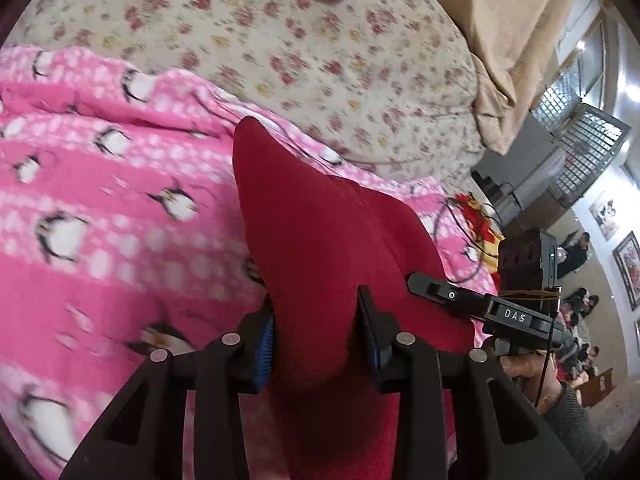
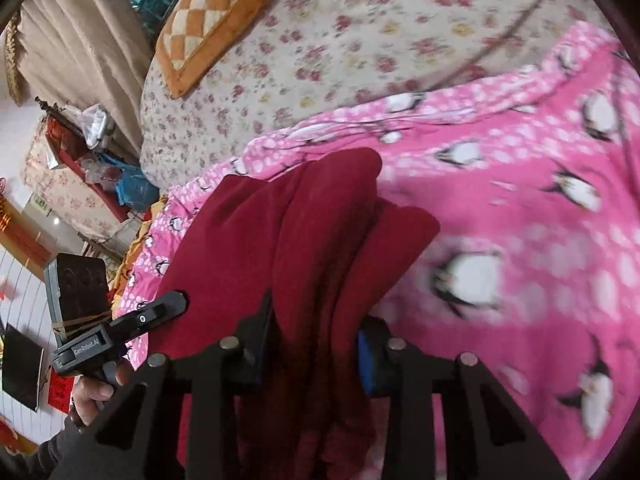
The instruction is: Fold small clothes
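Garment: my red cloth (image 1: 320, 220) sits in the centre of both views, raised above the pink penguin blanket (image 1: 100, 200); in the right wrist view it (image 2: 304, 220) hangs in several vertical pleats.

Left tongs: my left gripper (image 1: 316, 332), at lower centre of the left wrist view, is pinching a bunched edge of the red cloth between its blue pads (image 1: 265, 344).

Right tongs: my right gripper (image 2: 316, 344), at lower centre of the right wrist view, likewise clamps a gathered edge of the cloth; one blue pad (image 2: 366, 356) shows at its right.

Progress: I judge the fold as early. The cloth is gripped at two places and lifted, but it is rumpled, not flat, and no crisp fold shows.

Remaining: as I read it, spreading the cloth on the blanket, laying one half over the other, and smoothing.

Pose, left: both tools point forward and down over the bed; my right hand's tool (image 1: 516, 312) appears at the right edge of the left wrist view, near the cloth.

Pose, right: my left hand's tool (image 2: 100, 332) appears at lower left of the right wrist view, so the two stand side by side and close.

Surroundings: floral sheet (image 2: 360, 40) across the top, checked cushion (image 2: 208, 20) at upper left.
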A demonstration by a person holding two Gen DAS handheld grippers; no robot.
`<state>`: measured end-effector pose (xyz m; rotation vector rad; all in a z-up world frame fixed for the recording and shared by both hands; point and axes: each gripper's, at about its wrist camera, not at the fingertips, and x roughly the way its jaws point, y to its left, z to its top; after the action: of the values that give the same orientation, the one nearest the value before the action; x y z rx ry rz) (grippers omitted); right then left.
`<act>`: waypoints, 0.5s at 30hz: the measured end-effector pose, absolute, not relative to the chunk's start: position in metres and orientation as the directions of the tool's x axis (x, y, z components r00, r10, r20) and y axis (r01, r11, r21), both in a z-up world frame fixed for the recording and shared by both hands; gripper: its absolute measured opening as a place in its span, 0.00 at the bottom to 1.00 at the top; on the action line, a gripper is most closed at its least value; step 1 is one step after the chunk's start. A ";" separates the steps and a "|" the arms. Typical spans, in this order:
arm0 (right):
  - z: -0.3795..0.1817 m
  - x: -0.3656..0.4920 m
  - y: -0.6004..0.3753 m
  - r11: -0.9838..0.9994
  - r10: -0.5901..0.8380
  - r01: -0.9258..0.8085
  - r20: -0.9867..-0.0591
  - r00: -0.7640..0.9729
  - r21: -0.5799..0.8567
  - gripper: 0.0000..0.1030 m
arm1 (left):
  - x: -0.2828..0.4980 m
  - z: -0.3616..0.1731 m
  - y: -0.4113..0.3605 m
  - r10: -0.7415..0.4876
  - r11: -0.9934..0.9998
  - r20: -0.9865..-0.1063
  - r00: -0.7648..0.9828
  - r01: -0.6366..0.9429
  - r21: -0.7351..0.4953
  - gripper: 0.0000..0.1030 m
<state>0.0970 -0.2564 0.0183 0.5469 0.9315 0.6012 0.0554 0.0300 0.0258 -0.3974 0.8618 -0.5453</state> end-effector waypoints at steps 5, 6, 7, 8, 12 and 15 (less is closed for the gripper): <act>0.015 0.120 -0.226 0.689 0.708 -0.246 -0.561 0.428 0.681 0.33 | 0.071 0.027 0.056 -0.565 0.815 -0.616 0.548 0.256 -0.520 0.19; 0.012 0.125 -0.219 0.685 0.712 -0.243 -0.562 0.420 0.687 0.33 | 0.073 0.024 0.060 -0.562 0.816 -0.618 0.550 0.249 -0.521 0.19; 0.010 0.128 -0.215 0.684 0.714 -0.241 -0.564 0.414 0.689 0.33 | 0.076 0.020 0.065 -0.561 0.816 -0.618 0.550 0.240 -0.527 0.19; 0.008 0.132 -0.210 0.684 0.715 -0.239 -0.568 0.407 0.689 0.33 | 0.079 0.015 0.070 -0.562 0.813 -0.619 0.548 0.229 -0.535 0.20; -0.006 0.146 -0.197 0.700 0.702 -0.217 -0.599 0.386 0.680 0.34 | 0.095 -0.012 0.080 -0.565 0.805 -0.648 0.510 0.170 -0.568 0.26; -0.017 0.149 -0.202 0.684 0.709 -0.171 -0.593 0.381 0.709 0.44 | 0.103 -0.023 0.082 -0.583 0.786 -0.647 0.492 0.138 -0.603 0.35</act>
<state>0.1493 -0.2016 -0.0165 0.6057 1.0363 0.6072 0.1032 0.0823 -0.0233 -0.5195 0.9656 -0.4615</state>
